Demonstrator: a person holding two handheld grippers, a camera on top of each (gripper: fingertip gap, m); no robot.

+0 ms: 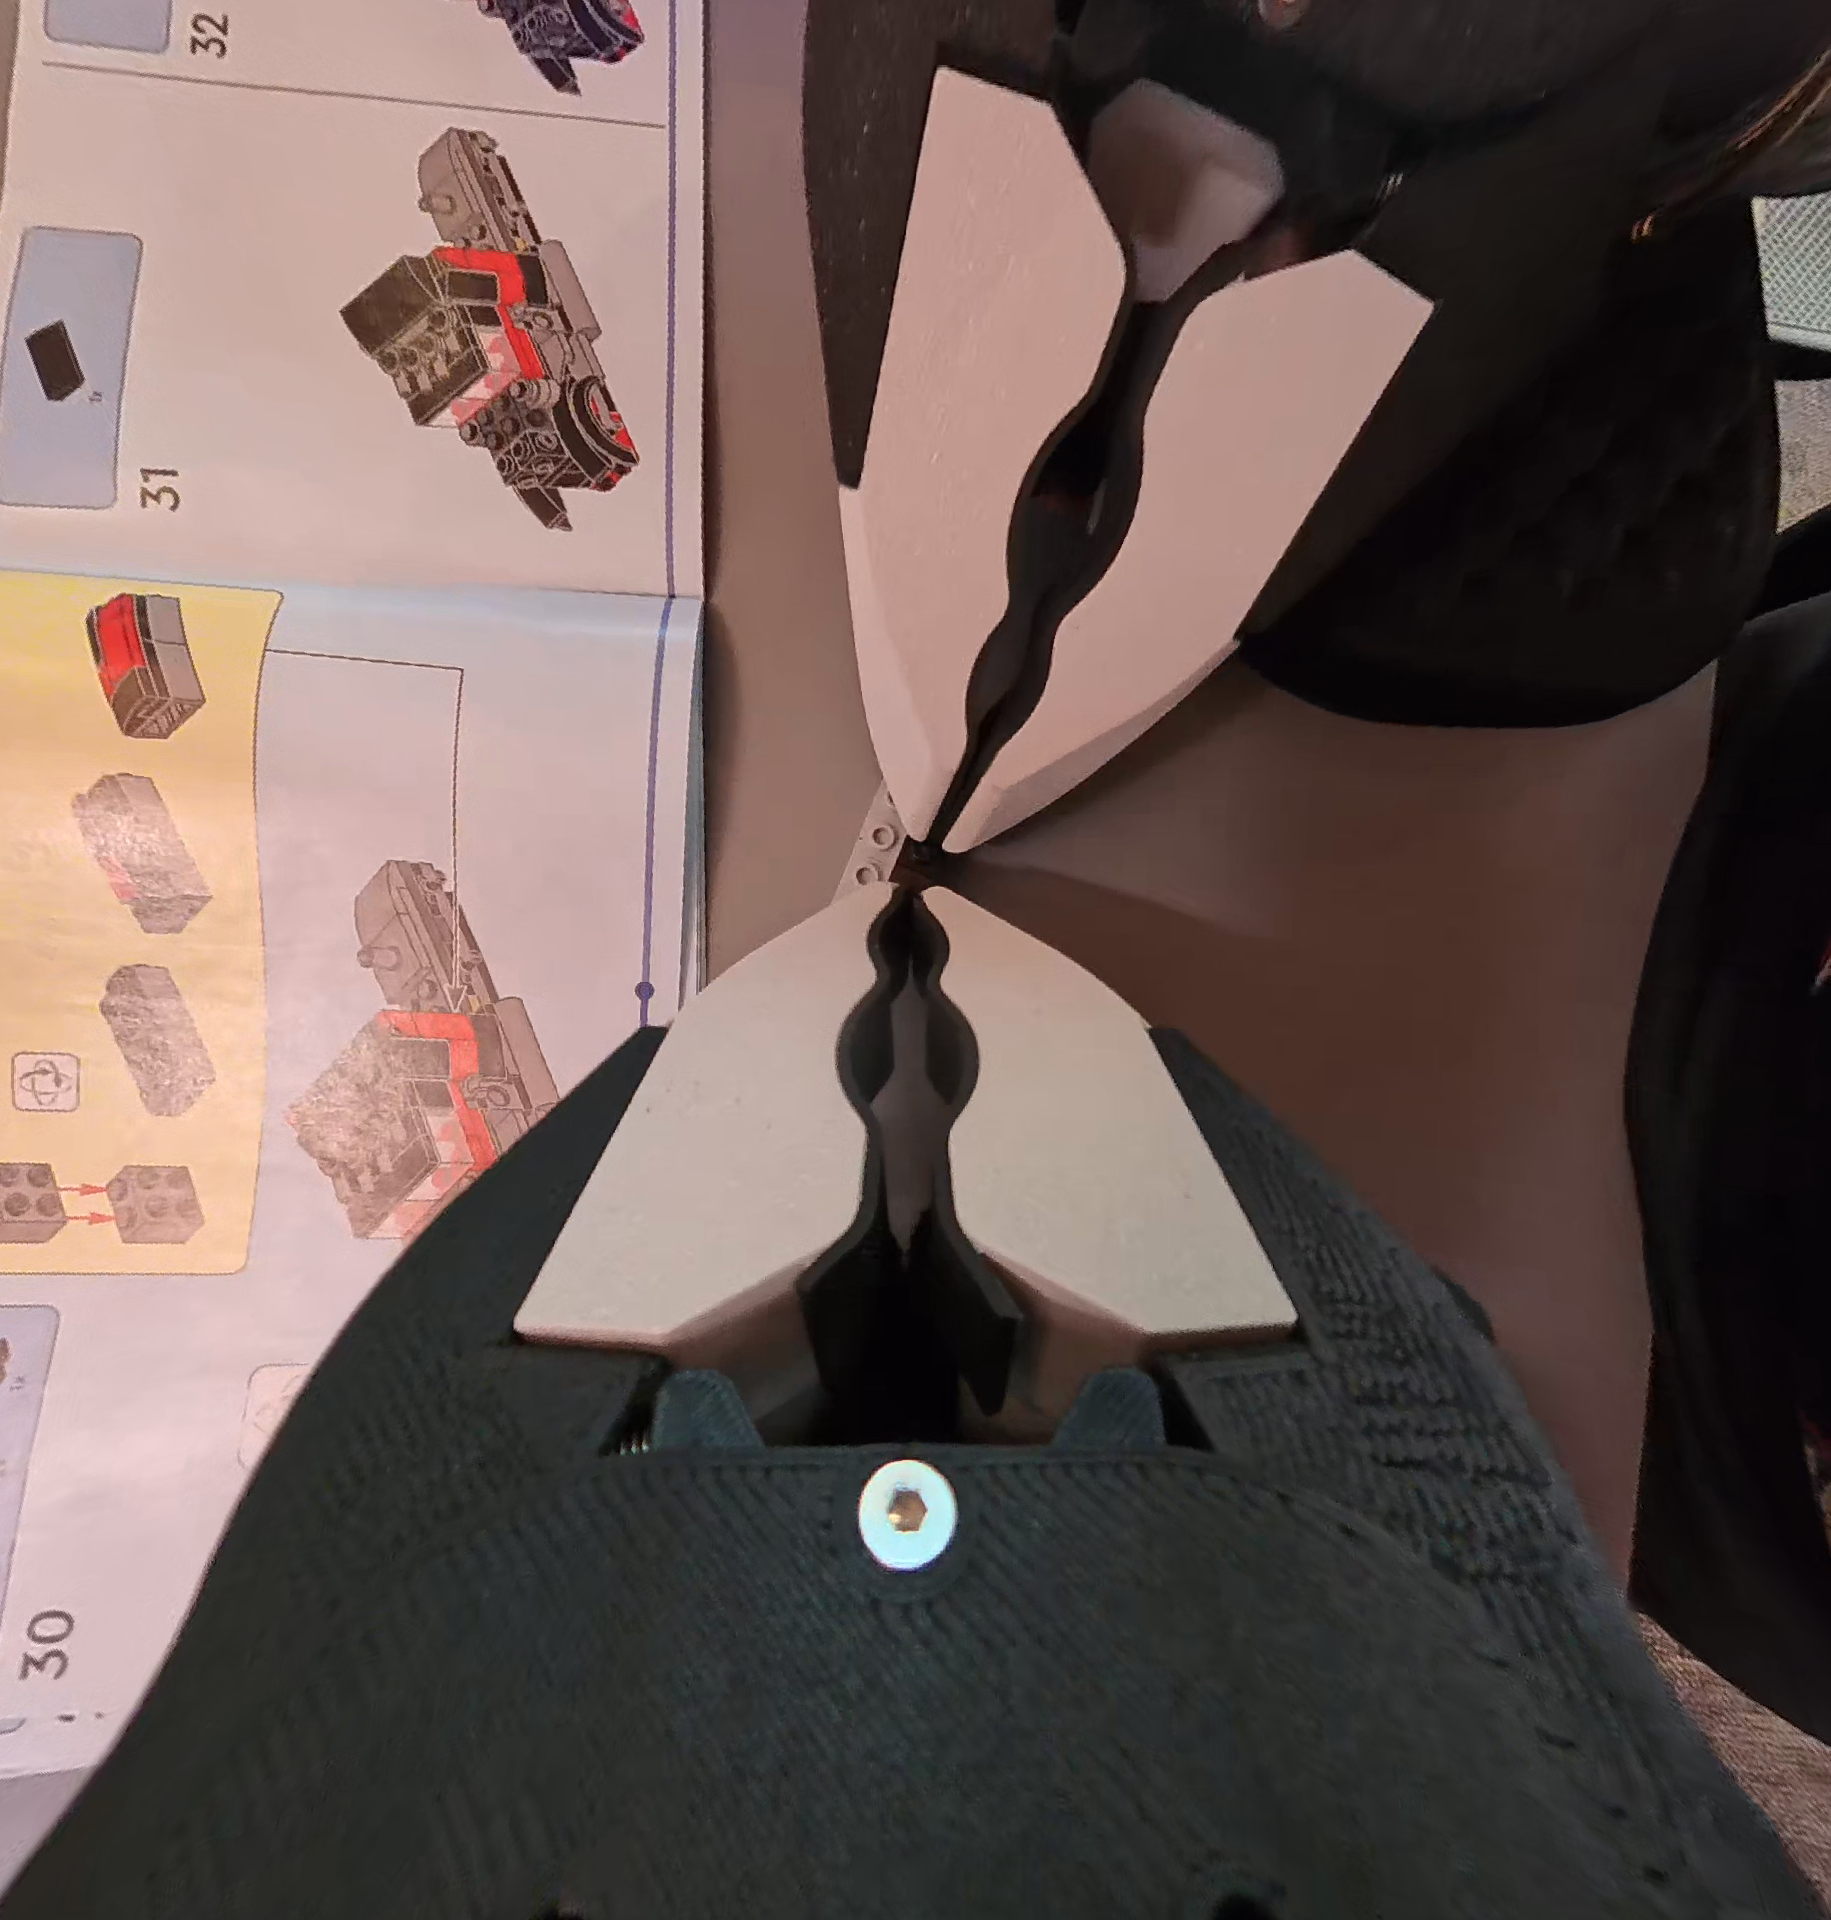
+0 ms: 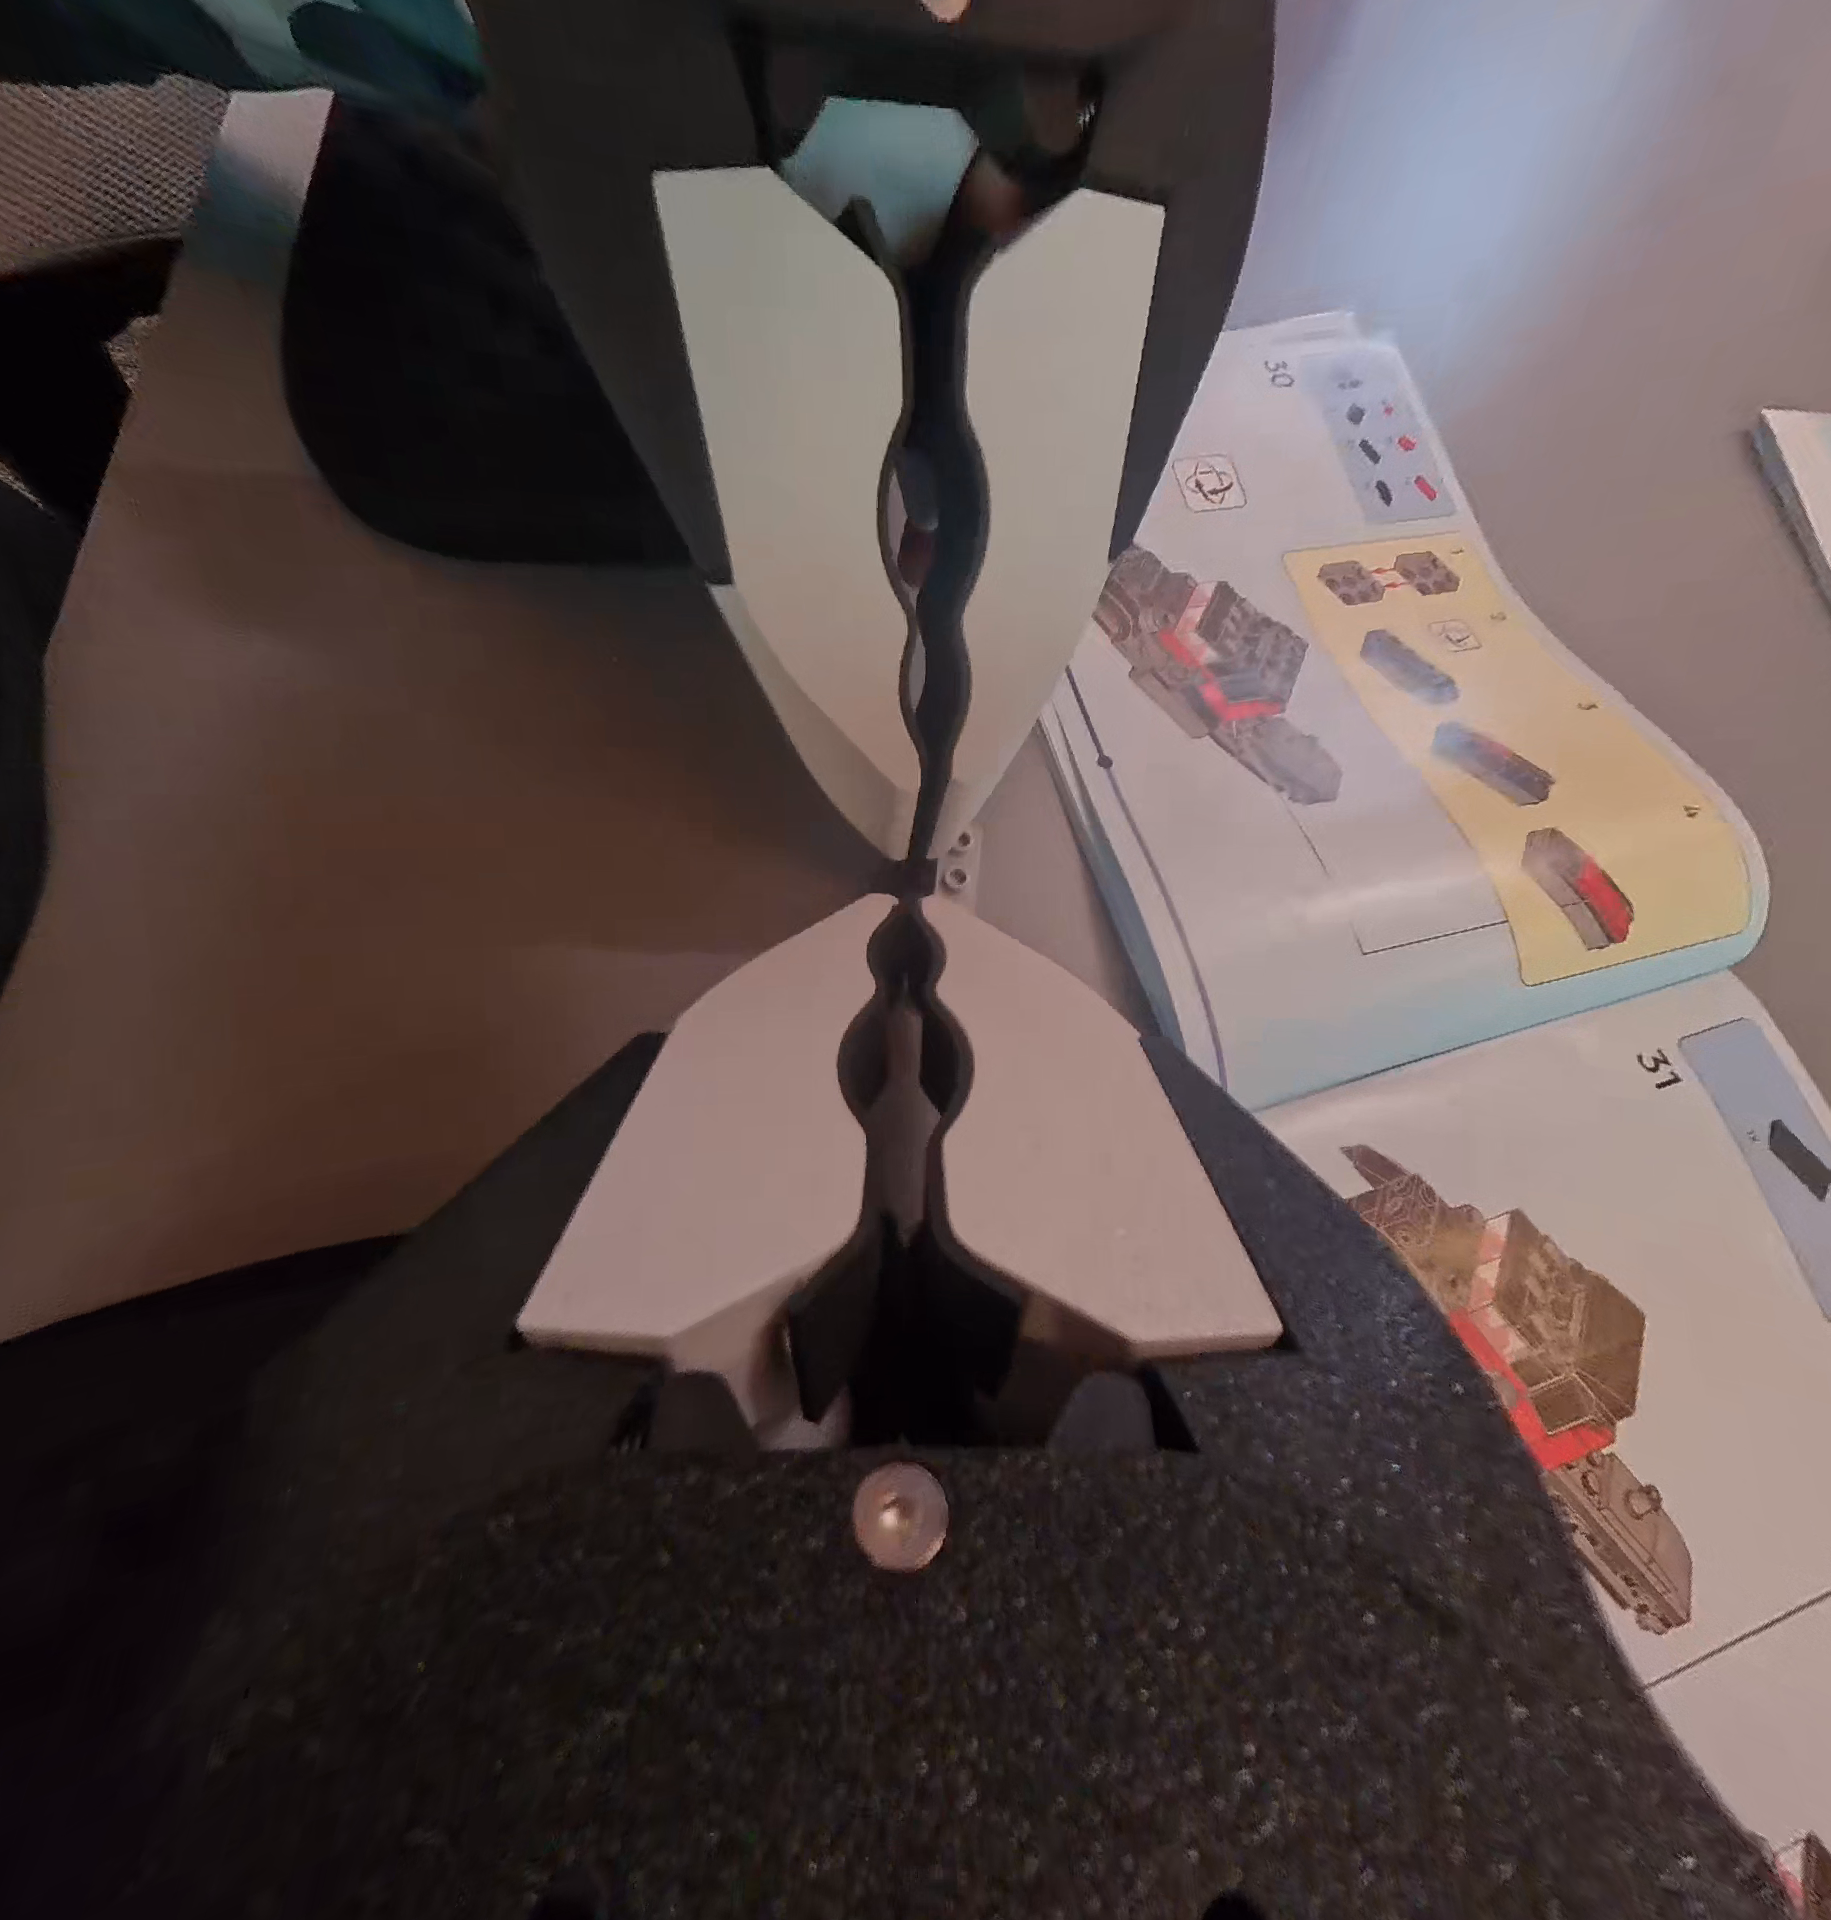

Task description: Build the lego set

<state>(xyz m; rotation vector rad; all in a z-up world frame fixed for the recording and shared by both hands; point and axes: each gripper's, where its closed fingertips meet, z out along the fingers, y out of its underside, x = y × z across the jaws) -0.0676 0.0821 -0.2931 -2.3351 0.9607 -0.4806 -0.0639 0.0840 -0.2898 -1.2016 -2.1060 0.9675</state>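
Observation:
My left gripper [image 1: 913, 896] and my right gripper [image 1: 932, 840] meet tip to tip above the tan table [image 1: 1306, 1039]. Both are shut. Between the tips sits a small black lego piece [image 1: 919, 858] joined to a light grey studded plate [image 1: 875, 842]. In the right wrist view, the right gripper [image 2: 906, 906] comes from below and the left gripper [image 2: 921, 857] from above. The black piece [image 2: 916, 875] and grey plate [image 2: 963, 857] sit at their tips. Which gripper grips which part is hidden by the fingers.
The open instruction booklet [image 1: 319, 727] lies flat beside the grippers and also shows in the right wrist view [image 2: 1410, 831]. A second booklet edge [image 2: 1825, 520] lies farther right. A person's dark clothing [image 1: 1773, 1039] is close beside the table. Left and right tips are no more than a few centimetres apart.

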